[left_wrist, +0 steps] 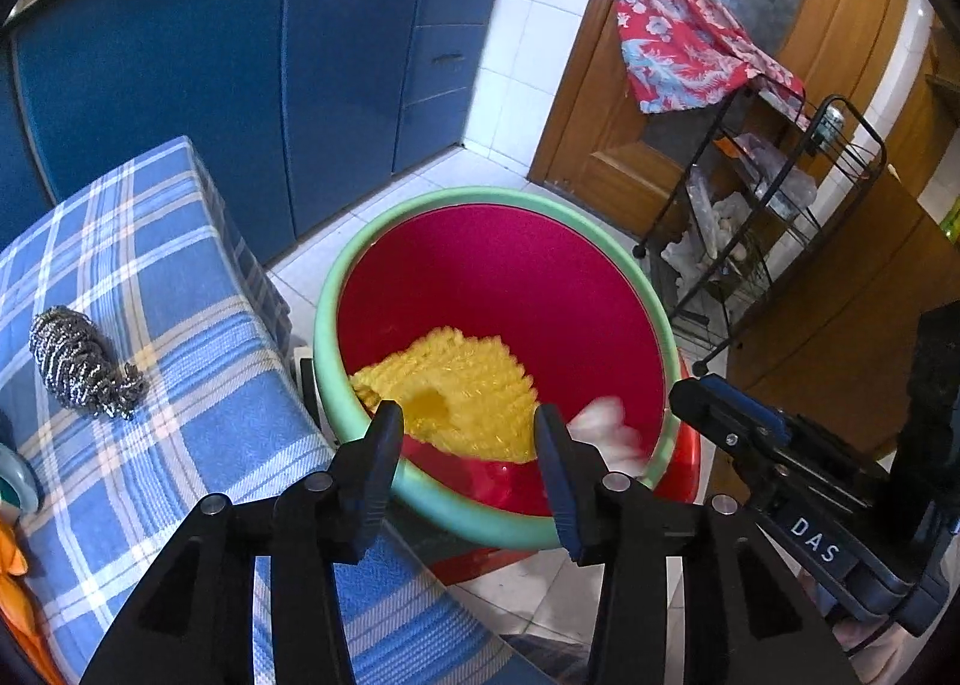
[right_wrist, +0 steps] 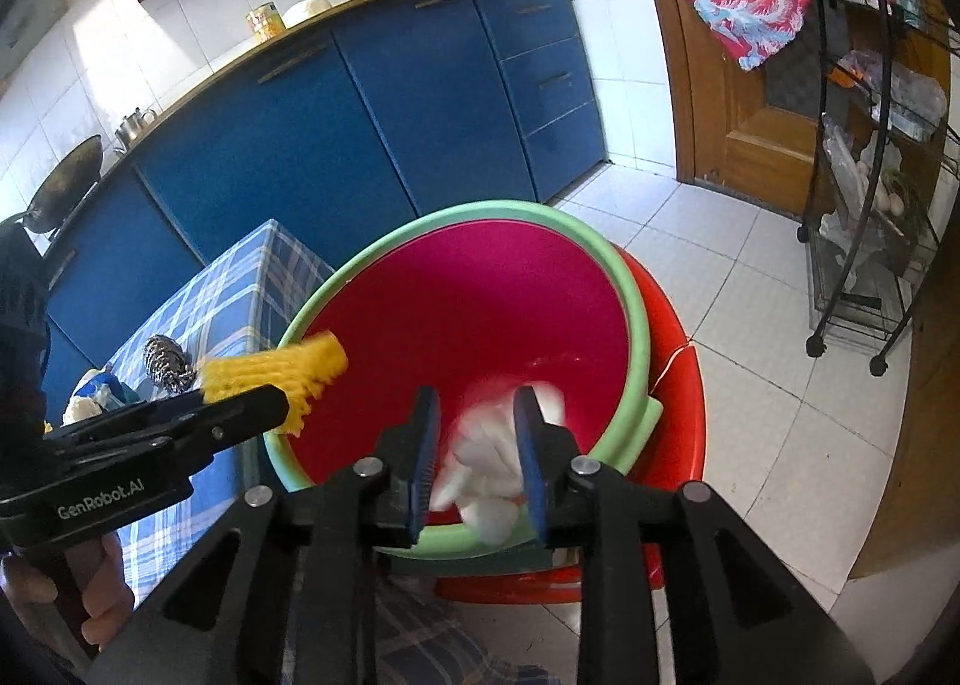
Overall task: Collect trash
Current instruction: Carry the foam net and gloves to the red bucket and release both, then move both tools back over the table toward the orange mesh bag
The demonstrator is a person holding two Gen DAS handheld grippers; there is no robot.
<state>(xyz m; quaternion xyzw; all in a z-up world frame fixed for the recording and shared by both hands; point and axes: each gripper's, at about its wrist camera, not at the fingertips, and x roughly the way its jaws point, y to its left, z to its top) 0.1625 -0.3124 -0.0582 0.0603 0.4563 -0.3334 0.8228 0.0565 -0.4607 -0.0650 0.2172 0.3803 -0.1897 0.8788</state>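
Observation:
A red bin with a green rim (left_wrist: pixel 327 319) (right_wrist: pixel 642 337) stands on the floor beside the table. My left gripper (left_wrist: pixel 468 433) is over the bin, its jaws spread wide, with a yellow knitted cloth (left_wrist: pixel 462 391) (right_wrist: pixel 282 373) just beyond and between the fingertips; whether they touch it is unclear. My right gripper (right_wrist: pixel 474 445) is over the bin with a blurred white crumpled tissue (right_wrist: pixel 492 469) (left_wrist: pixel 606 433) between its jaws, which stand apart. A steel wool scrubber (left_wrist: pixel 81 364) (right_wrist: pixel 165 358) lies on the table.
The table has a blue plaid cloth (left_wrist: pixel 180 433) (right_wrist: pixel 240 289). A red stool (right_wrist: pixel 678 403) sits under the bin. A black wire rack (left_wrist: pixel 774 217) (right_wrist: pixel 870 205) stands by the wooden door. Blue cabinets (left_wrist: pixel 240 72) line the far wall.

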